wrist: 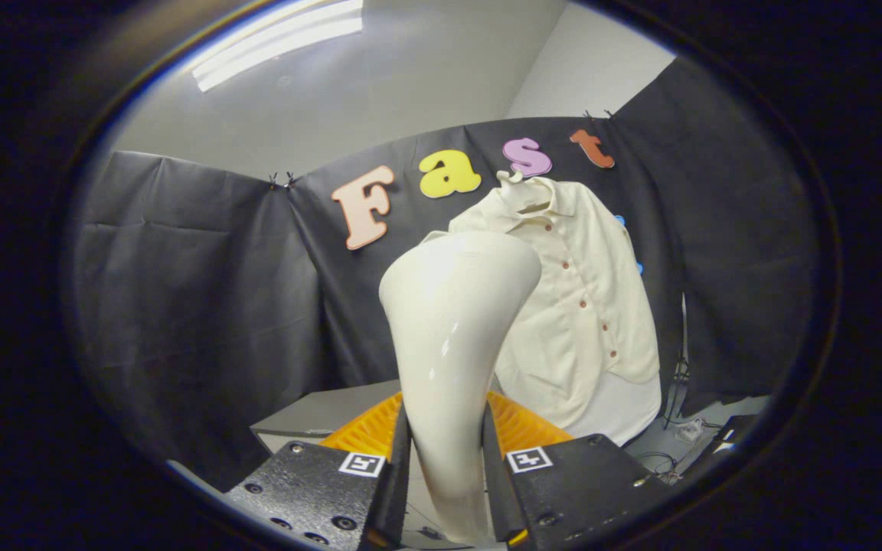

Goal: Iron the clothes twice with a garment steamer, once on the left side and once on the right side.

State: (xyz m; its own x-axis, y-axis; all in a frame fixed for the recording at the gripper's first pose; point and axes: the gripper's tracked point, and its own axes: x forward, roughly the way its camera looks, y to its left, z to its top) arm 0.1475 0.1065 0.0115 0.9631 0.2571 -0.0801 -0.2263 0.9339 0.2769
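While you look along the tongs [445, 459], you have them closed on the steamer [452, 337], a finger pressing each side of its narrow handle, so the tool stands upright between them with its wide head flaring above and ahead. Holding it low on the handle looks deliberate: it leaves the head free to reach the cloth, and the upright pose keeps the face turned toward the garment.

Beyond the steamer head, and slightly to its right, the shirt [586, 306] hangs on a hanger [521, 203] against the dark booth wall, well apart from the steamer; nothing touches it yet. It hangs there so both front halves fall flat and open to a pass down each side. You can see it is cream, collared, with a row of small reddish buttons down the front, buttoned closed, and its pale hem drops to just above the table [311, 417]. Its left part is hidden behind the steamer head.

Below the shirt, the far edge of the table shows grey, with some cables [678, 436] lying near its right corner. Judging from the gap, neither side has been steamed at this point.
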